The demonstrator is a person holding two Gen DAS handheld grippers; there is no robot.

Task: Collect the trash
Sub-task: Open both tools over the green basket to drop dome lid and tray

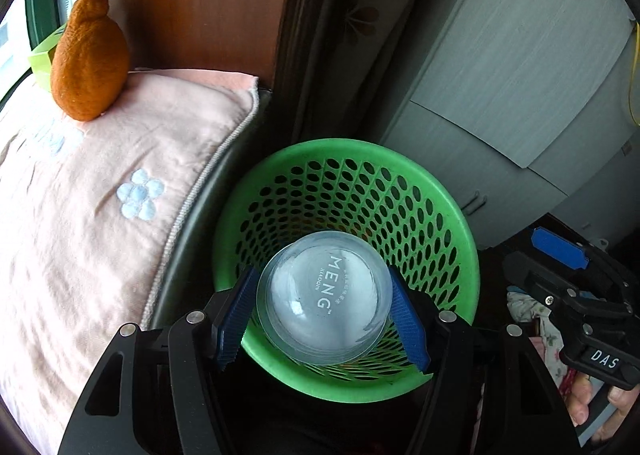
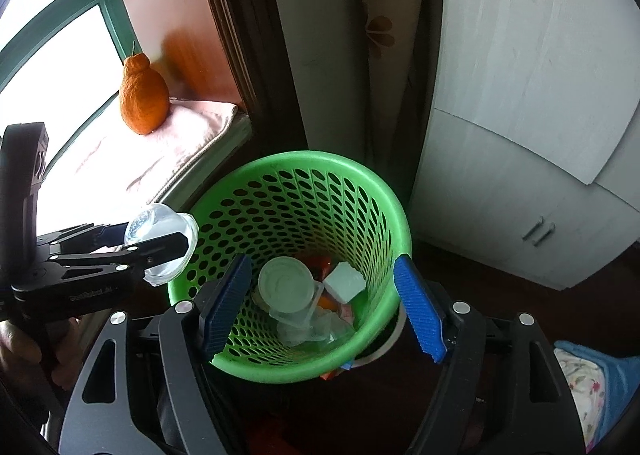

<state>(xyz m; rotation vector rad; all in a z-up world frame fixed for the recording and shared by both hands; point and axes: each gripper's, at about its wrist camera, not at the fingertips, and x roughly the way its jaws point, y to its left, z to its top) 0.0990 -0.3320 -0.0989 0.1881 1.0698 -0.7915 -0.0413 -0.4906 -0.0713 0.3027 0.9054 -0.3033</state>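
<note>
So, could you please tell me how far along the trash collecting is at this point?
Done: a white lid, a foam block and wrappers already lie in the green basket. In hand: the left hand-held gripper holds a clear plastic cup above it, not yet dropped. The right hand-held gripper is open and empty. Other trash isn't visible.

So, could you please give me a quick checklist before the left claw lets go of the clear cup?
1. Left claw grips the clear cup: ok.
2. Cup over the green basket opening: ok in the left view; by the rim in the right view.
3. Right claw empty, out of the drop path: ok.
4. Room in the basket above the trash: ok.
5. Cup empty: cannot tell.
</note>
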